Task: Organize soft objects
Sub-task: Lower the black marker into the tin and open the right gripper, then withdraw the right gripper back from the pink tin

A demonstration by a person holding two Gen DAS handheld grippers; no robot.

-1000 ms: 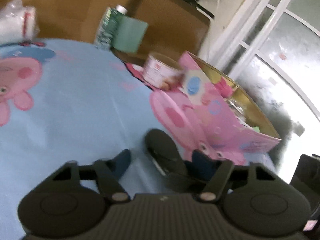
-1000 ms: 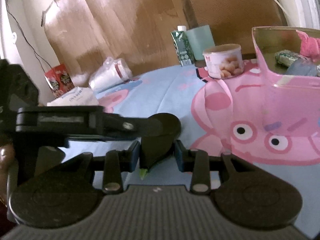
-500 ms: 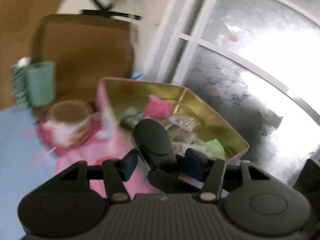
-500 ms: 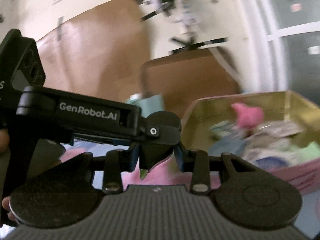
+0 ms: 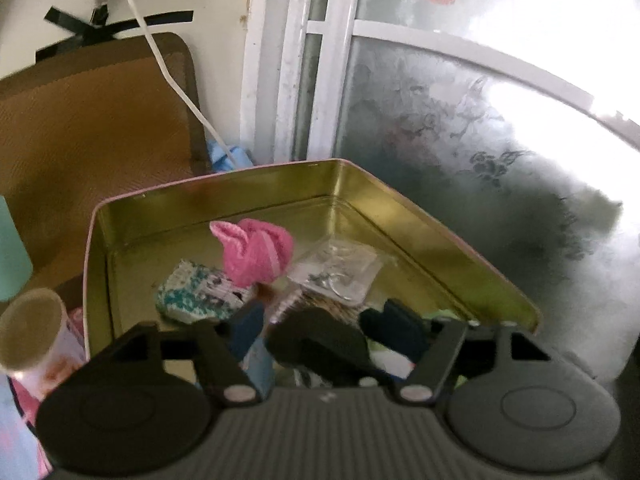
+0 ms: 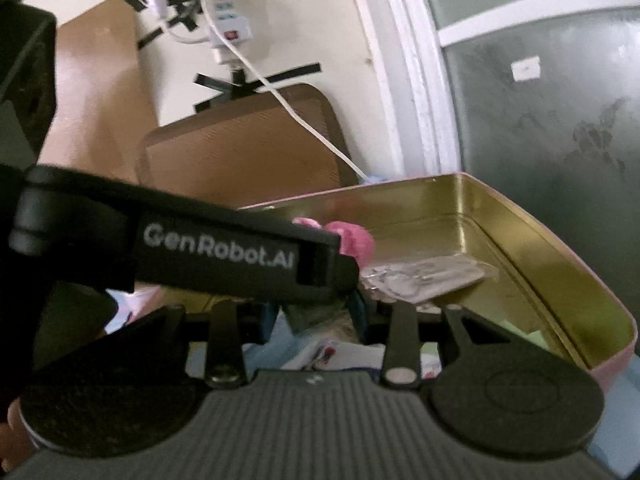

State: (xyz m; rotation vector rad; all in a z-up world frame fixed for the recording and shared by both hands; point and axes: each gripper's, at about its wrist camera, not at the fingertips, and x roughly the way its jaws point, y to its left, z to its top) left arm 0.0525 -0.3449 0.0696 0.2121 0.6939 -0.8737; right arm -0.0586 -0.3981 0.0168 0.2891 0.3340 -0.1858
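Observation:
A pink tin (image 5: pixel 432 236) with a gold inside holds a pink knitted piece (image 5: pixel 256 252), a teal-and-white knit (image 5: pixel 192 292), a clear bag of metal bits (image 5: pixel 340 268) and other soft items. My left gripper (image 5: pixel 324 326) hangs over its near side. Its jaws are opening, and a black soft pouch (image 5: pixel 316 340) lies between them with the pads off it. In the right wrist view my right gripper (image 6: pixel 314 314) is shut on the same pouch (image 6: pixel 312 316). The left gripper's finger (image 6: pixel 224 252) crosses in front and hides part of the tin (image 6: pixel 552 240).
A brown chair back (image 5: pixel 92 128) stands behind the tin, with a white cable (image 5: pixel 176 80) hanging from a power strip (image 6: pixel 228 24). A snack cup (image 5: pixel 36 332) sits left of the tin. Frosted window glass (image 5: pixel 480 140) fills the right side.
Both grippers swung with the black pouch from above the blue tablecloth to above the tin. The left jaws, shut on the pouch before, have spread apart.

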